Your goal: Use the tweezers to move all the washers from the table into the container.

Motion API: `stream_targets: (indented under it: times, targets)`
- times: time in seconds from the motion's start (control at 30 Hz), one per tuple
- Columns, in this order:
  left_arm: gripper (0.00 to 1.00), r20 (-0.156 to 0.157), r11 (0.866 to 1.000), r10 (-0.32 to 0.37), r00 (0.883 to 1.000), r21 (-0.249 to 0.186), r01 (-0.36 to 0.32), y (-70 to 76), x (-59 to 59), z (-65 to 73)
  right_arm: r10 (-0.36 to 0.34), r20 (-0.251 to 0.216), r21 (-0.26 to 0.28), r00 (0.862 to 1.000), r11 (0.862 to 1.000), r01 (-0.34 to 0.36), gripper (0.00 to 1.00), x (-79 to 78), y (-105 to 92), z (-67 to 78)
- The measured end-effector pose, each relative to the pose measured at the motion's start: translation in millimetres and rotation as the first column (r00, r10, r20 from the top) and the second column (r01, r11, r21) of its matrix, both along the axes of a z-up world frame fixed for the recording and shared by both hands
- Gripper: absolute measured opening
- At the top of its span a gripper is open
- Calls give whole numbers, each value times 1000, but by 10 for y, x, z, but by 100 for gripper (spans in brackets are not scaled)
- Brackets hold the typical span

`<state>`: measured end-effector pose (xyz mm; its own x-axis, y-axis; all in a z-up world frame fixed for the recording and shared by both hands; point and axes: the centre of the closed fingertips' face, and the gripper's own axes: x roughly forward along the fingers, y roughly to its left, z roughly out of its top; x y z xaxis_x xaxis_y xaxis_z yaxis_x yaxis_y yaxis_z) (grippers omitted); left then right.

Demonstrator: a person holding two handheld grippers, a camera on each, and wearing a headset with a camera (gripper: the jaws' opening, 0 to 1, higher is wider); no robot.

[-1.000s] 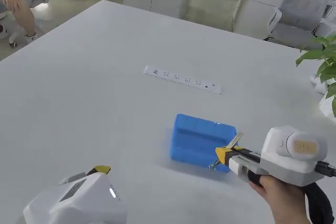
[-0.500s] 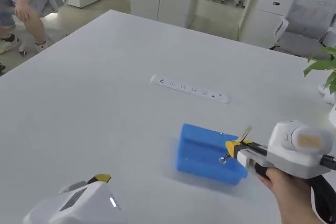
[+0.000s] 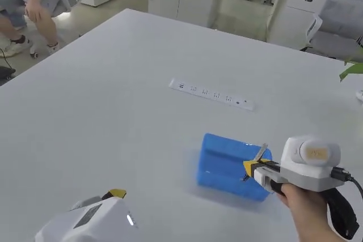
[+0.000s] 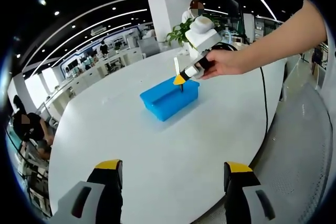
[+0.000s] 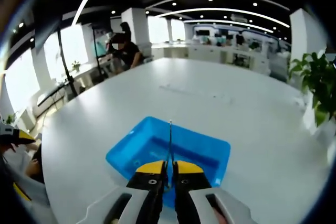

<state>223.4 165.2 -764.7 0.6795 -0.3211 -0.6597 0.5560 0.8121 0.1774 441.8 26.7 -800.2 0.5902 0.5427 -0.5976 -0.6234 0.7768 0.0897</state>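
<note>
Right gripper (image 5: 168, 170), jaws tight on tweezers (image 5: 169, 140), over blue container (image 5: 212, 156)

Counted 1 blue container (image 3: 227, 165), 1 tweezers (image 5: 169, 135), 1 power strip (image 3: 211, 93), 1 left gripper (image 4: 173, 166), 1 right gripper (image 5: 169, 167), 1 seated person (image 3: 34, 4).

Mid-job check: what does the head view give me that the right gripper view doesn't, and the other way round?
Head view: the hand gripping the right gripper, and a sharp look at the power strip beyond. Right gripper view: its jaws shut on the tweezers, whose tip points over the open inside of the container. Both: the blue container, the tweezers, the white table.
</note>
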Motion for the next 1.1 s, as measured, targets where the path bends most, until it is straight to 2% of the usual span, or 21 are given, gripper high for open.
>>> stream_targets:
  times: [0.17,0.37,0.67,0.83,0.93,1.1]
  targets:
    - [80,-5,1000,0,1000,2,0,10,3,-9,8,-14,-29,1000,1000,-8,3,-23,-2,-124]
    - [80,-4,1000,2,1000,8,-2,32,20,-2,4,-32,-39,999,999,-6,3,-59,-30,-196]
    - [79,0,1000,-2,1000,10,2,9,17,17,28,-34,-28,999,999,-29,4,-71,0,-162]
    - [79,8,1000,-13,1000,12,13,-16,21,50,52,-50,-21,997,998,-53,4,-90,40,-175]
    - [79,17,1000,-20,1000,16,19,-23,14,84,46,-29,-20,999,999,-46,4,-84,29,-126]
    - [79,29,1000,-25,999,17,24,-30,3,121,34,11,8,999,999,-34,3,-60,11,81]
